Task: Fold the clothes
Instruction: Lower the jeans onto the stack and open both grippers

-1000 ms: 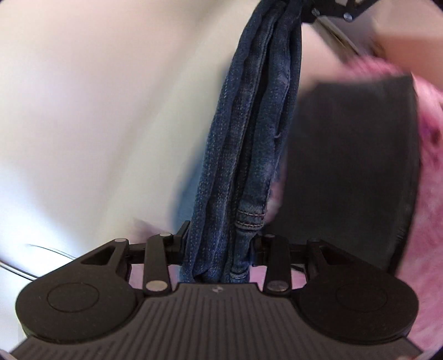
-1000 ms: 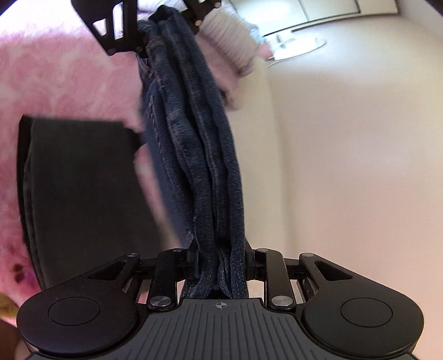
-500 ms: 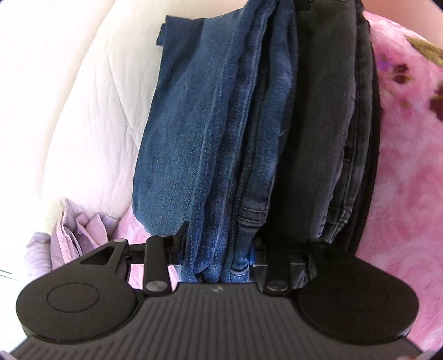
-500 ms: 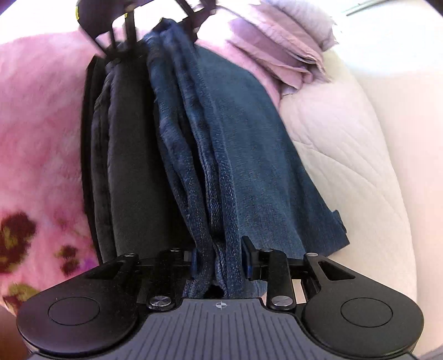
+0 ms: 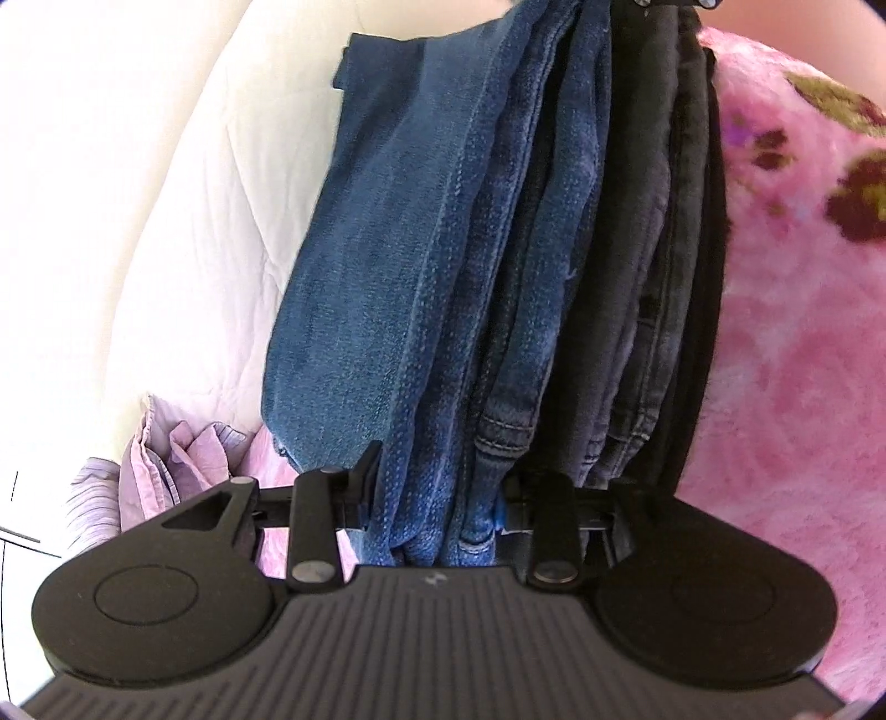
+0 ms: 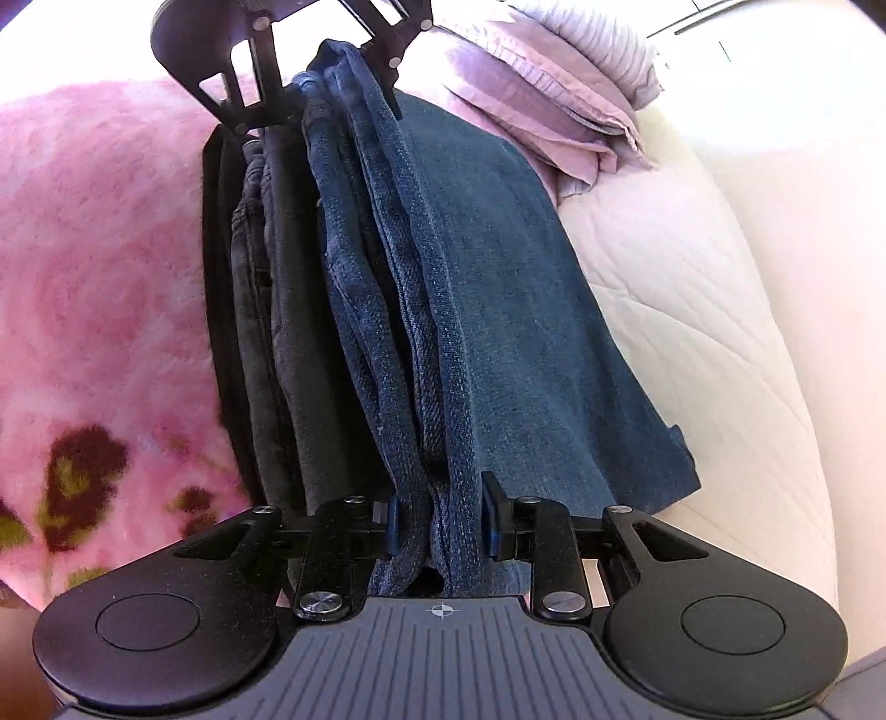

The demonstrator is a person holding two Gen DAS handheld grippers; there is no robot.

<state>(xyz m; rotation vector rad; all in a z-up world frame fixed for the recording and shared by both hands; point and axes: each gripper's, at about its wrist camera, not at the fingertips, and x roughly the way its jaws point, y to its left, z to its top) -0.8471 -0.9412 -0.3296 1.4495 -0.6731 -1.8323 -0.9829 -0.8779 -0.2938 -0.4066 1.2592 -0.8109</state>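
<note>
Plainly, both grippers are clamping the same blue jeans [image 5: 421, 310] at opposite ends. At the lower centre of the left wrist view, the left gripper [image 5: 437, 504] is holding a thick bundle of blue denim folds between narrowly set jaws, and the cloth is running from there up to the top of the frame, where a dark bit of the right gripper [image 5: 673, 3] is just showing at the upper edge. At the lower centre of the right wrist view, the right gripper [image 6: 440, 512] is squeezing the other end of the jeans [image 6: 443, 310] in the same narrow hold, with the left gripper [image 6: 332, 72] appearing at the top centre, pinching the far end.

The broad lower layer of the jeans is lying spread over a white quilted cover [image 6: 681, 310], while the bunched folds are stretching taut between the two grippers. Just beside the blue denim, touching it, dark grey folded trousers [image 5: 659, 288] are resting on a pink fluffy blanket [image 5: 797, 332] with dark flowers. Lilac folded cloth [image 6: 559, 94] is sitting at the upper right of the right wrist view.
</note>
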